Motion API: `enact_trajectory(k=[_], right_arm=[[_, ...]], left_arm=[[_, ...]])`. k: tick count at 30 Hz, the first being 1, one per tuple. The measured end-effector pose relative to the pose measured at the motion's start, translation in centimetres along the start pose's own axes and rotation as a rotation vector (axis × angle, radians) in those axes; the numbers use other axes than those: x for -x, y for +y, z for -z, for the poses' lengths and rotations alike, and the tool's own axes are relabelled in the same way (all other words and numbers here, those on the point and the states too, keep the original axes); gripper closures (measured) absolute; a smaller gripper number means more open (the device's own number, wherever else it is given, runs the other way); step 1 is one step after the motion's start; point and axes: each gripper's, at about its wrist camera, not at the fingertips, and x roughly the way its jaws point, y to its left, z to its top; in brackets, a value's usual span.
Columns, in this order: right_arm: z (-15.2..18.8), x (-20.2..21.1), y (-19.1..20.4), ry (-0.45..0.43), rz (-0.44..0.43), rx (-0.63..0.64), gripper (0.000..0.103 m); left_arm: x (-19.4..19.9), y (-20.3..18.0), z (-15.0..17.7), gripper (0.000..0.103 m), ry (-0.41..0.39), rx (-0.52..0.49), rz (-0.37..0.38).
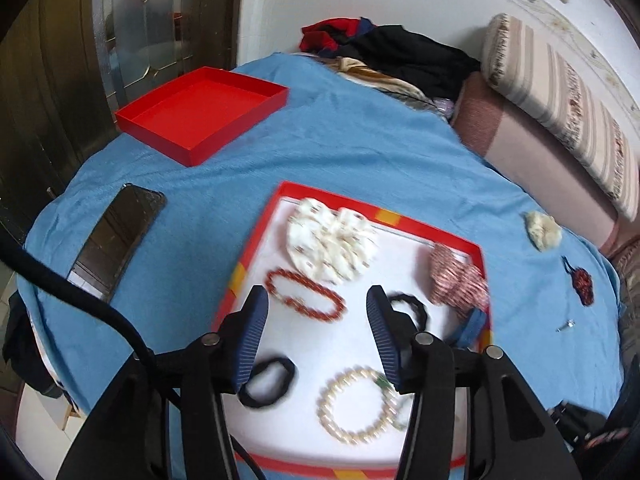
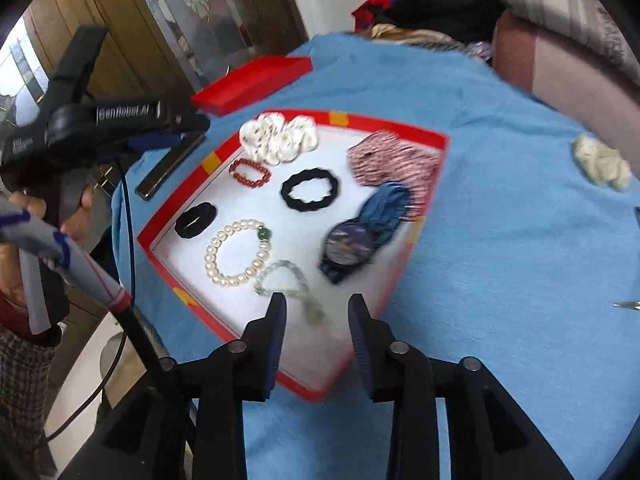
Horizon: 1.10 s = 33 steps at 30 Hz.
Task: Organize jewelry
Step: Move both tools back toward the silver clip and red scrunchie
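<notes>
Blue cloth (image 1: 360, 152) covers the work surface; a door with patterned glass (image 1: 152, 28) and a striped cushion (image 1: 560, 112) sit behind it. Only legible writing: white lettering on the left gripper's body in the right wrist view, roughly "GenRobot.AI", blurred.

Red tray with white lining (image 2: 400, 130) holds the jewelry: white scrunchie (image 2: 280, 138), red bead bracelet (image 2: 250, 172), two black hair ties (image 2: 310, 190), pearl bracelet (image 2: 238, 252) with a green bead, pale translucent bracelet (image 2: 286, 288), striped scrunchie (image 2: 392, 164), blue scrunchie (image 2: 360, 236). An empty red lid (image 1: 204, 112) and a phone (image 1: 116, 236) lie beside it.

Left gripper (image 1: 318, 332): angled down over the tray, jaws spread, nothing between. A hand (image 2: 76, 220) holds it.

Right gripper (image 2: 318, 336): angled down at the tray's near edge, jaws apart, nothing gripped.
</notes>
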Motion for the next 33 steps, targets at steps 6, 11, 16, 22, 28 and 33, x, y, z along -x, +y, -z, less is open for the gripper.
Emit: enact_trajectory(k=[6, 11, 16, 22, 28, 33], right_arm=[[3.9, 3.9, -5.4, -0.018, 0.096, -0.091, 0.059], [8.2, 7.0, -12.5, -0.016, 0.179, -0.253, 0.059], [11.8, 10.8, -19.1, -0.053, 0.272, -0.401, 0.059], [14.4, 13.7, -23.2, -0.101, 0.315, -0.502, 0.057], [15.5, 14.3, -25.6, -0.126, 0.323, -0.565, 0.056], [15.6, 14.6, -26.6, -0.136, 0.332, -0.557, 0.054]], left_arm=[[1.6, -4.8, 2.7, 0.052, 0.010, -0.054, 0.055], [1.6, -11.8, 4.8, 0.051, 0.049, -0.192, 0.116], [0.3, -18.6, 6.8, 0.051, 0.090, -0.312, 0.152], [-0.9, -24.2, 9.1, 0.051, 0.124, -0.378, 0.174], [-1.3, -28.3, 11.2, 0.051, 0.128, -0.448, 0.165], [-1.8, -30.8, 12.4, 0.051, 0.120, -0.517, 0.129]])
